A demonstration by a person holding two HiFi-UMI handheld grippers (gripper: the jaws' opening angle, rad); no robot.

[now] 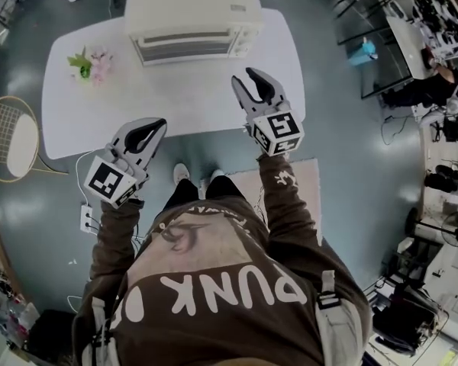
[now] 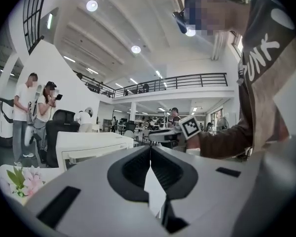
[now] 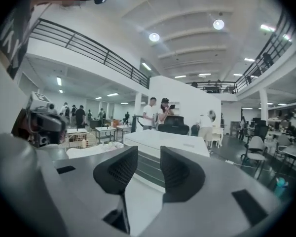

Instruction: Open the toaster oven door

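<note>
Oven door [image 1: 187, 46], shut, lies ahead and slightly left of the right claw [image 1: 244, 77], the nearer one, jaws apart and empty; left claw [image 1: 159, 124] is closed, farther back.

the oven [image 1: 191, 17] stands at the far middle of the table [image 1: 191, 101], and the flowers [image 1: 90, 65] lie on the table to its left, near the left edge. the right gripper [image 1: 242, 78] is over the table before the oven's right end. the left gripper [image 1: 159, 124] is to its left, at the table's near edge, and a racket [image 1: 11, 137] lies on the floor left of the table.
</note>
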